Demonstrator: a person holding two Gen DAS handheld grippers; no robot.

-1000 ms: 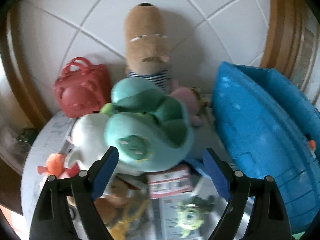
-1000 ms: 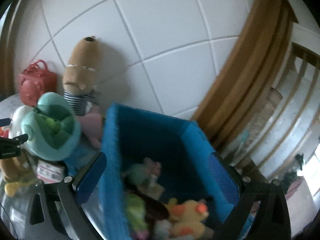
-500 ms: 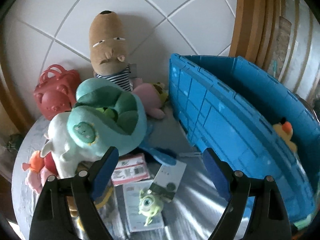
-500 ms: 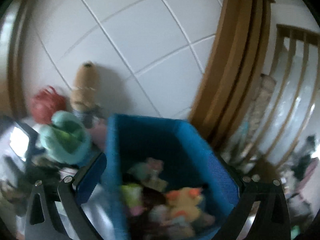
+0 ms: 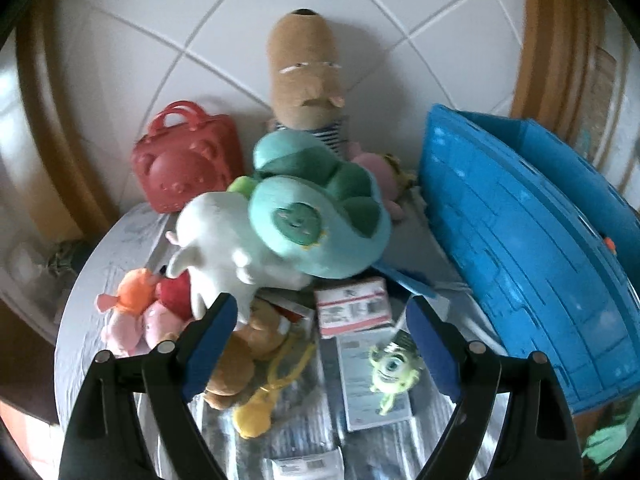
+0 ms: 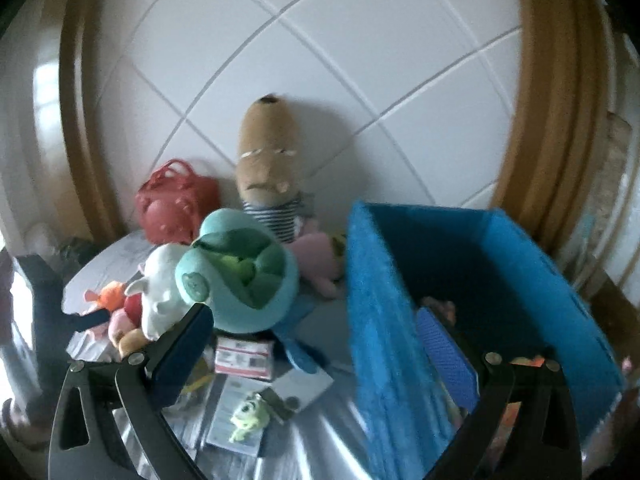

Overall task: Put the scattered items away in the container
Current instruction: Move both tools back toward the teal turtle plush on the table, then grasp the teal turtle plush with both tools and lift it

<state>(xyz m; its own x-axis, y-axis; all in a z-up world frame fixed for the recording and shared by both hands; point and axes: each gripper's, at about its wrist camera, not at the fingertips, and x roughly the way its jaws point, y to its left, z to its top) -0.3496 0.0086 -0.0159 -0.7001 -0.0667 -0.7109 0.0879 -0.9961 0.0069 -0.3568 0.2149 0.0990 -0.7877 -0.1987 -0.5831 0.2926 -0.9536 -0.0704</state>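
A blue crate (image 5: 532,240) stands on the right of the round table; it also shows in the right wrist view (image 6: 472,312) with toys inside. A teal turtle plush (image 5: 320,220) lies on a white plush (image 5: 216,240) in the pile. A small green one-eyed monster toy (image 5: 394,370) lies on a card near the front. My left gripper (image 5: 322,340) is open and empty above the cards. My right gripper (image 6: 316,354) is open and empty, its right finger over the crate's left wall.
A red handbag (image 5: 188,160) and a tall brown plush (image 5: 306,76) stand against the tiled wall. Pink and orange plush toys (image 5: 136,316), a brown bear (image 5: 240,356), a yellow toy (image 5: 260,412) and a red-white packet (image 5: 352,308) lie on the table (image 5: 120,240).
The left gripper has swung back left and closer over the toy pile. The right gripper has turned left and down, from above the crate toward the pile. Both stayed open.
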